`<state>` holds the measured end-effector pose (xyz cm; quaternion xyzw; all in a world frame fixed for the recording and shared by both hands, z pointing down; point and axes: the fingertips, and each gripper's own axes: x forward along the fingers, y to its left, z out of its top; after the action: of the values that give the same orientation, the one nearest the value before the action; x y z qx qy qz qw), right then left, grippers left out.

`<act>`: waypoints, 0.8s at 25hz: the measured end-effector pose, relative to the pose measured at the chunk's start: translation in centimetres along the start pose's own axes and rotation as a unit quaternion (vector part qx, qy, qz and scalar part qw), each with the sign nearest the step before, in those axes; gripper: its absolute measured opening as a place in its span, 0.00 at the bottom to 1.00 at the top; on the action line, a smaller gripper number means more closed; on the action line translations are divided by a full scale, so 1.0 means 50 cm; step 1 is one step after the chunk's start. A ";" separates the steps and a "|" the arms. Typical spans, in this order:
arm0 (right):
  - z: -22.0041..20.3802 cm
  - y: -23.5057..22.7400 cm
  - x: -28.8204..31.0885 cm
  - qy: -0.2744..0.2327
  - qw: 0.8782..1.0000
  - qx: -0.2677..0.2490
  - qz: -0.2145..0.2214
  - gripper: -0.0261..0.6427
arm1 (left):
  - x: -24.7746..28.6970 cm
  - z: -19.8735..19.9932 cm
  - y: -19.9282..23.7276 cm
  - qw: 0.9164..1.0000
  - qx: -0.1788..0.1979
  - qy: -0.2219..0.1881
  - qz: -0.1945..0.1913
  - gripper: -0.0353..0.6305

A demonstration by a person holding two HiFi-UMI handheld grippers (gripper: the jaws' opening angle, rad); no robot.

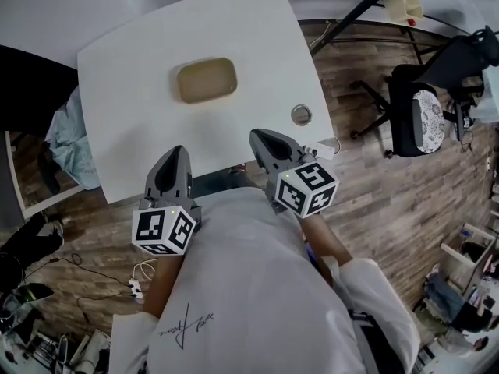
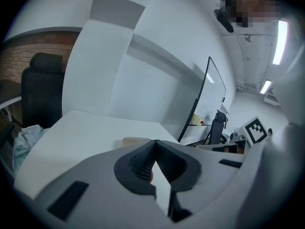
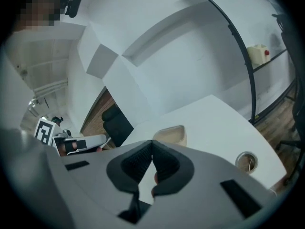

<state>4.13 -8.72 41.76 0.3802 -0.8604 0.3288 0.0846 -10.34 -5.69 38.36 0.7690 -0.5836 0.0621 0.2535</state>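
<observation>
A tan, shallow, rounded tray (image 1: 206,80) lies on the white table (image 1: 132,68), far from both grippers. My left gripper (image 1: 178,150) hovers over the table's near edge, its jaws shut tip to tip with nothing between them. My right gripper (image 1: 259,135) is beside it at the near edge, also shut and empty. In the left gripper view the closed tips (image 2: 155,141) point toward the tray (image 2: 136,141). In the right gripper view the closed tips (image 3: 152,141) sit just below the tray (image 3: 170,133). Both marker cubes are close to the person's chest.
A round cable grommet (image 1: 301,115) is set in the table near its right edge, just beyond my right gripper. A black office chair (image 1: 417,115) stands on the wooden floor to the right. A pale cloth (image 1: 66,135) hangs at the table's left side. Cables and a power strip (image 1: 136,287) lie on the floor.
</observation>
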 end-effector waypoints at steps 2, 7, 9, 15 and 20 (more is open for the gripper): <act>-0.009 -0.004 0.008 0.001 1.000 0.019 0.008 0.05 | -0.001 -0.010 0.004 1.000 -0.003 0.005 0.003 0.06; -0.017 -0.018 0.037 0.009 1.000 0.019 0.009 0.06 | 0.007 -0.020 0.016 1.000 -0.003 0.016 0.006 0.06; -0.021 -0.027 0.048 0.013 1.000 0.023 0.007 0.06 | 0.012 -0.019 0.019 1.000 -0.003 0.018 0.004 0.06; -0.026 -0.051 0.084 0.014 0.997 0.069 0.011 0.05 | 0.035 -0.013 0.031 1.000 -0.009 0.023 -0.006 0.06; -0.035 -0.069 0.108 0.012 0.992 0.126 0.022 0.06 | 0.050 -0.001 0.036 1.000 -0.005 0.026 -0.011 0.06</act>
<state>2.64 -12.55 46.99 0.3648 -0.8193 0.4406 0.0395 -11.23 -8.16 39.95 0.7720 -0.5686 0.0763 0.2735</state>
